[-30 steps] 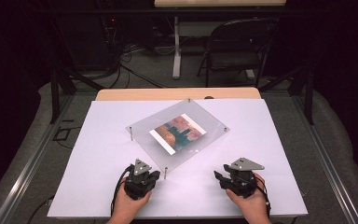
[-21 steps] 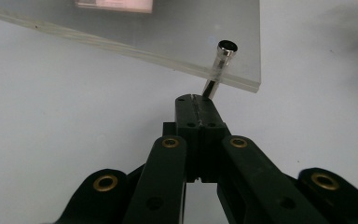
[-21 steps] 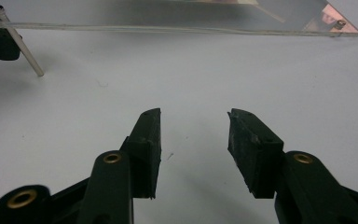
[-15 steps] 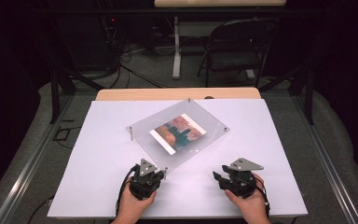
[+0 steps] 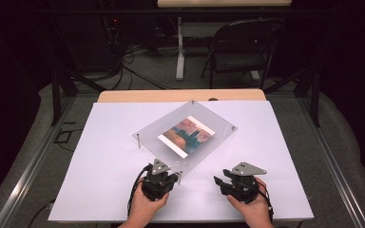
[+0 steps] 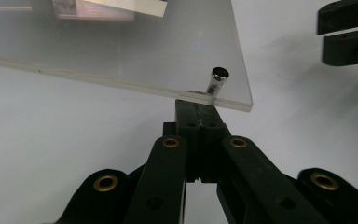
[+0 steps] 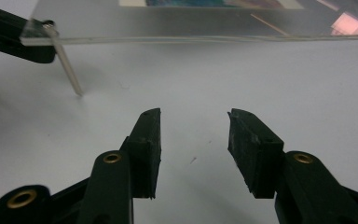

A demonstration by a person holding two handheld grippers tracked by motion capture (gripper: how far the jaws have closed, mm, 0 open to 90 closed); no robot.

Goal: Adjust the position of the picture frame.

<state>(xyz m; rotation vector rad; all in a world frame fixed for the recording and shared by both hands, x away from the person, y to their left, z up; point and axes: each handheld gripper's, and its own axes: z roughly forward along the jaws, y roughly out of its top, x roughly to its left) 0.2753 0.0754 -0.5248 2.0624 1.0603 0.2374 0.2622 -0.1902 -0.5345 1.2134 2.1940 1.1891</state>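
The clear acrylic frame [image 5: 186, 134] with a colourful print sits on short metal legs, turned cornerwise on the white bench [image 5: 100, 161], its long axis running from near-left to far-right. The left gripper [image 5: 167, 178], jaws pressed together, noses under its nearest corner beside a leg [image 6: 216, 84]. The right gripper [image 7: 193, 135] rests nearby to the right, jaws parted and holding nothing.

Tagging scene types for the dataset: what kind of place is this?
Most likely a lab or recording workspace, not a home. A white table stands in a dark room, loose cables run across the grey floor behind it, a folding chair sits beyond, and metal rails flank the table.
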